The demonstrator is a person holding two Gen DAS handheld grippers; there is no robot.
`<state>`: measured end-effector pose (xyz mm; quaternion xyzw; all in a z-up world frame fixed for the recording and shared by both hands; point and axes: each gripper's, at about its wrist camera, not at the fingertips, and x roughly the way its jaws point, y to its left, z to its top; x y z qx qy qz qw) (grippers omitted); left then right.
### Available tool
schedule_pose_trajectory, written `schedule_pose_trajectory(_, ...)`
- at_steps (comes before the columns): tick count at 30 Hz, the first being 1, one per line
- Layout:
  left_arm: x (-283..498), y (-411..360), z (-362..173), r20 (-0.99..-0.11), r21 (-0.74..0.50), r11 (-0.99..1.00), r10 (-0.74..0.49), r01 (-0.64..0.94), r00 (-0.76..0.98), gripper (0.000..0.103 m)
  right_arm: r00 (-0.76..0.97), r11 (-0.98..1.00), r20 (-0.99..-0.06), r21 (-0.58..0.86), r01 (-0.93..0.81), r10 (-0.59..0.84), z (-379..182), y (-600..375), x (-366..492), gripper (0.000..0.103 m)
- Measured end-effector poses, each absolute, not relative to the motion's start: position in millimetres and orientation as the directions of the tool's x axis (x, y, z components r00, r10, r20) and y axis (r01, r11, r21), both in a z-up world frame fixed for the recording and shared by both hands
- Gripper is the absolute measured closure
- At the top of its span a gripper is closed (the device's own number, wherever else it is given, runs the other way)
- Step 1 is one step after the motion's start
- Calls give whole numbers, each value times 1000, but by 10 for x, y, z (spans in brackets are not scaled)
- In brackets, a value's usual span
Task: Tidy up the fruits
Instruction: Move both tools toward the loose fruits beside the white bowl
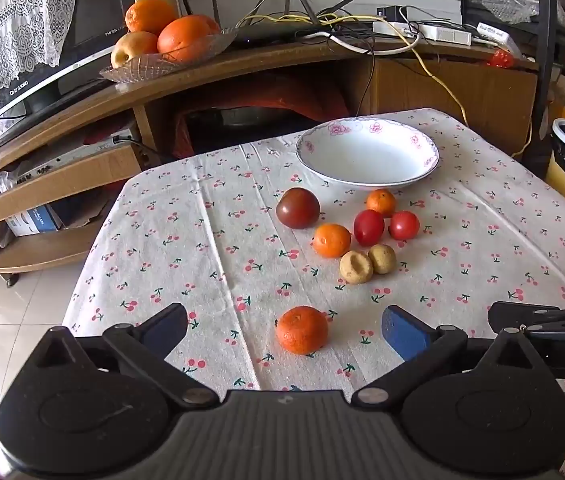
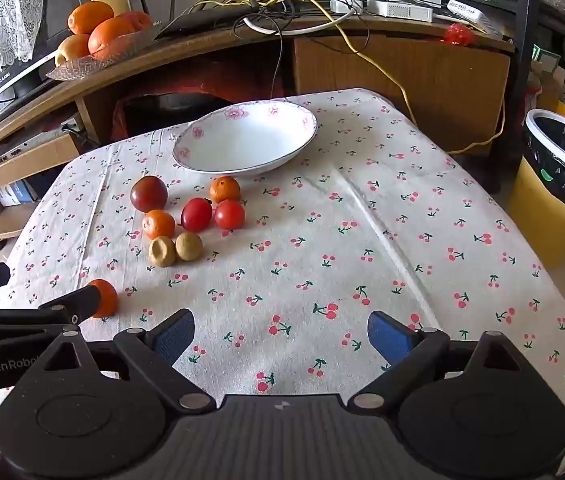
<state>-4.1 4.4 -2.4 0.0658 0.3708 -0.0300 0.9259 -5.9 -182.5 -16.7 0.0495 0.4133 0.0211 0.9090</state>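
Nothing has gone into the white bowl (image 1: 366, 154) yet — it sits empty at the far side of the cloth-covered surface (image 1: 210, 240), so by the look of it the sorting is only at its opening step. The left gripper (image 1: 284, 330) hangs tilted down over the near edge with its jaws spread wide and nothing between the pads; the lone mandarin (image 1: 302, 330) lies on the cloth just ahead, lined up with the gap. The right gripper (image 2: 280, 336) is likewise wide and empty, poised over bare cloth, with the rest of the fruit off to its left. That cluster sits just in front of the bowl: a dark tomato (image 1: 297, 208), two more mandarins (image 1: 331, 240), two small red tomatoes (image 1: 368, 227) and a pair of tan, dented fruits (image 1: 356, 267), several touching. The likely next move is for the left gripper to lower around the nearest mandarin and close gently — it is round and could roll — then carry it over the cluster to the bowl.
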Motion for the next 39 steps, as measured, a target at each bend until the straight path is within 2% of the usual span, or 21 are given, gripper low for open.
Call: schedule_pose_trajectory(39,3,-6,-93,-710,114,986,-7,125,704,0,648,997,-758,72,-16,65,-234,-1801,-19,15)
